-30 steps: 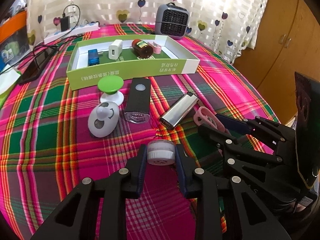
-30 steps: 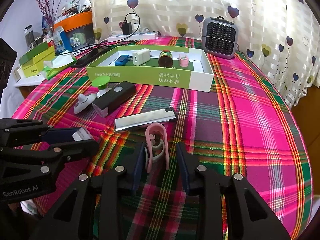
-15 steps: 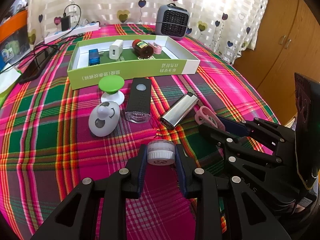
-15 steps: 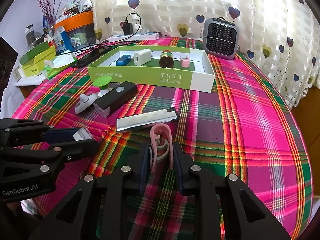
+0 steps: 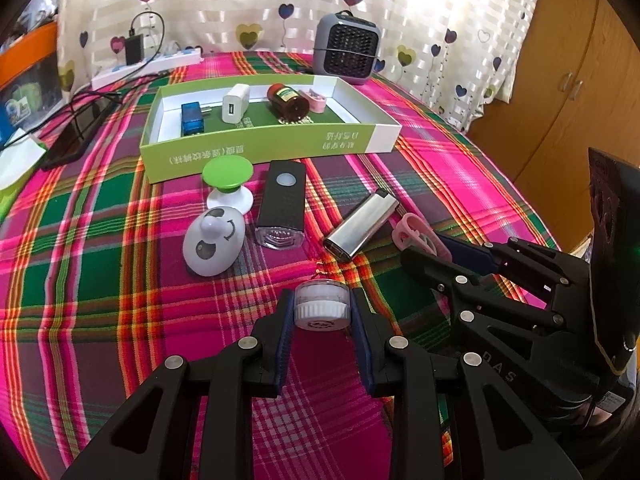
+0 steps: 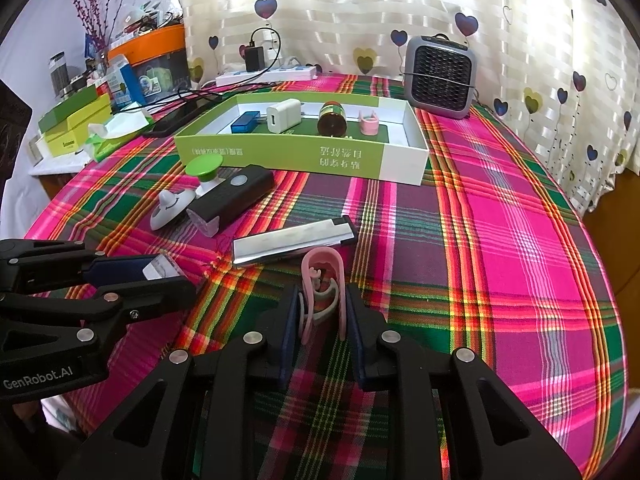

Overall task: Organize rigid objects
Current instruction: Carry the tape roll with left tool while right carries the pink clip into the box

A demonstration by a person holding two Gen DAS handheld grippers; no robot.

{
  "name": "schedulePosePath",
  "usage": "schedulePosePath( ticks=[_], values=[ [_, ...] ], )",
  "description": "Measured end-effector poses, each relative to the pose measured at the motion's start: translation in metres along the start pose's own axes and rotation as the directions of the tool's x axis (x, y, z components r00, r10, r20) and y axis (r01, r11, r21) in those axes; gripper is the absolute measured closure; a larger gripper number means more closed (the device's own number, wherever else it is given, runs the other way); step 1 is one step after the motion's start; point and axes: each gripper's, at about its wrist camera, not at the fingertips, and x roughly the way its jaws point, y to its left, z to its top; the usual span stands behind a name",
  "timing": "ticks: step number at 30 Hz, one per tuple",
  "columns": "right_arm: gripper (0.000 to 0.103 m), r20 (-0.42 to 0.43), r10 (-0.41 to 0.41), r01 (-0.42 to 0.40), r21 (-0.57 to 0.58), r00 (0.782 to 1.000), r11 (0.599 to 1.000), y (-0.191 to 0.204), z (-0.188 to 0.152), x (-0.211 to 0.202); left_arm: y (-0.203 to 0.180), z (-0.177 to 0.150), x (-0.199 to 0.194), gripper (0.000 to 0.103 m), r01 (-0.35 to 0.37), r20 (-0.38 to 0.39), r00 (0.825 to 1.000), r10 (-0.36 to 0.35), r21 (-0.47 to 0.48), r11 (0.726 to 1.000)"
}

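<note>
Left gripper (image 5: 322, 312): jaws part-way closed, both pads pressed on the sides of a small white round jar (image 5: 321, 307) with a ribbed cap; jar sits at cloth level near the table's front edge.
Right gripper (image 6: 322, 312): jaws drawn fully in on a pink clip (image 6: 323, 280); pads touch both of its outer arms. The clip stands on edge on the cloth, its looped end pointing toward the box.
Table (image 6: 520, 248): round, covered with a pink, green and orange plaid cloth.
Box (image 5: 260, 148): shallow green and white tray toward the table's far edge, long side facing the grippers.
Box contents: blue adapter (image 5: 192, 118) at the left end, white charger (image 5: 235, 109) next, brown bottle (image 5: 286, 104) lying on its side, small pink clip (image 5: 314, 100) just beside it.
Loose items, between box and grippers: green-topped knob (image 5: 227, 178) touching the box front; white smiley-face gadget (image 5: 214, 240) just in front of it; black bike light (image 5: 282, 206) beside both; silver lighter (image 5: 360, 226) lying slantwise to the right, near the held clip.
Far edge of the table: grey mini heater (image 5: 346, 53) behind the box's right corner; white power strip (image 5: 148, 66) with a black plug at the far left.
</note>
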Motion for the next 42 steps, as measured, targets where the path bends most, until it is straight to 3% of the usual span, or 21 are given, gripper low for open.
schedulePosePath(
  ticks=[16,26,42],
  values=[
    [0.079,0.045,0.008,-0.009,0.005,0.999,1.000,-0.002,0.016,-0.010,0.005,0.019,-0.013,0.077,-0.018,0.055,0.998,0.018,0.001,1.000],
    [0.079,0.072,0.017,-0.018,0.012,0.997,1.000,-0.009,0.037,-0.012,0.016,0.046,-0.018,0.077,-0.015,0.093,0.996,0.016,-0.010,1.000],
    [0.079,0.095,0.019,-0.021,0.027,0.995,0.999,-0.031,0.085,0.004,0.047,0.094,-0.011,0.077,-0.067,0.133,0.989,0.071,-0.035,0.997]
  ],
)
